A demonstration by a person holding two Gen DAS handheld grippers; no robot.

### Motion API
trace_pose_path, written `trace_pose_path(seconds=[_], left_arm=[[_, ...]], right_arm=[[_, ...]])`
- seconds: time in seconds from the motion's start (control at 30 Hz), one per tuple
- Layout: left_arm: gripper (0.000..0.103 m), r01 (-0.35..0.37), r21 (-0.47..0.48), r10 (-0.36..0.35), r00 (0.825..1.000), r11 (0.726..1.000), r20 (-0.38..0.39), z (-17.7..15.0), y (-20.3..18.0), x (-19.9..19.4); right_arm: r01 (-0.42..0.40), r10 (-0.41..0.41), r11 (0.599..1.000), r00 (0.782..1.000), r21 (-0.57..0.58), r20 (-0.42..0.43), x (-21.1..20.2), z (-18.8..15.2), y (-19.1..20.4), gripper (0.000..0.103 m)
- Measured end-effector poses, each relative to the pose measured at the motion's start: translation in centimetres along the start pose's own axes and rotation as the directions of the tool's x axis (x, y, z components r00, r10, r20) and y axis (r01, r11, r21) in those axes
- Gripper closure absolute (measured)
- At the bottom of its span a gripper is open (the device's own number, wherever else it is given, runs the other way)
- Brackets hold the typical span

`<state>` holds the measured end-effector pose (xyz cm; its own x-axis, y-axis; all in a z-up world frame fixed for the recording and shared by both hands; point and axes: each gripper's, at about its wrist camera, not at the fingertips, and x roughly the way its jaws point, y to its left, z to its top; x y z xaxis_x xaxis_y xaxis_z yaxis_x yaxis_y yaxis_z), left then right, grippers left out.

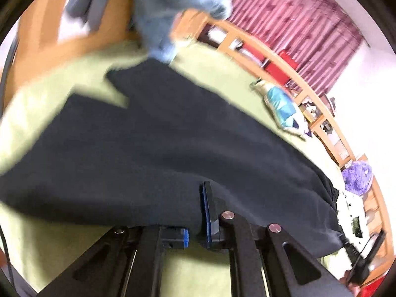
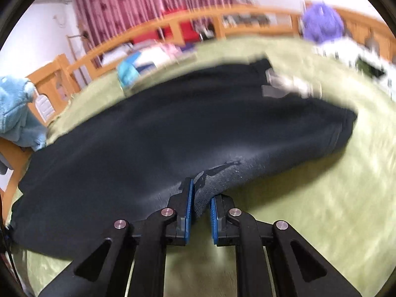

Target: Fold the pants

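Pinching the near edge of the dark pants, both the left gripper and right gripper clamp cloth above the green bedspread.

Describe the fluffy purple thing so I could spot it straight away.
Start from the green bed cover with the dark pants on it. Past the waistband end, against the wooden rail, sits the purple fluffy thing, the only violet, shaggy item there.

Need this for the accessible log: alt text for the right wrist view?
The right tongs are pinching a fold at the near edge of dark pants spread across a light green bed cover. The frame is motion-blurred; a wooden bed rail, a purple fuzzy object and pink curtains lie beyond the pants.
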<state>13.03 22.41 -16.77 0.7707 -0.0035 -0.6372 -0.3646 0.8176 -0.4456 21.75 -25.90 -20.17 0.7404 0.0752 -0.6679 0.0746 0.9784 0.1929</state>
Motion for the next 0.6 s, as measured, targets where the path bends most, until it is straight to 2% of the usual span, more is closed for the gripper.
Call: trace_pose_path(seconds=[0.1,0.27,0.47,0.6], left_arm=[[0.094,0.012,0.047,-0.015,0.998,0.999,0.067,3.5,-2.1,-0.5],[0.094,-0.026,0.100,0.012,0.991,0.995,0.135,8.5,-5.4,0.9],[0.094,-0.061,0.106,0.043,0.985,0.993,0.168,13.3,-8.3,5.1],[0.094,-0.102,0.082,0.088,0.983,0.991,0.161,15.2,-9.3,8.7]], right_arm=[[-0.045,0.044,0.999,0.998,0.020,0.050,-0.9,3.5,0.7,0.092],[-0.077,0.073,0.996,0.992,0.034,0.108,-0.8,8.6,2.0,0.093],[-0.093,0.085,0.995,0.986,0.043,0.144,2.2,14.3,4.3,0.094],[-0.117,0.102,0.989,0.984,0.094,0.144,5.1,17.3,5.5,0.095]])
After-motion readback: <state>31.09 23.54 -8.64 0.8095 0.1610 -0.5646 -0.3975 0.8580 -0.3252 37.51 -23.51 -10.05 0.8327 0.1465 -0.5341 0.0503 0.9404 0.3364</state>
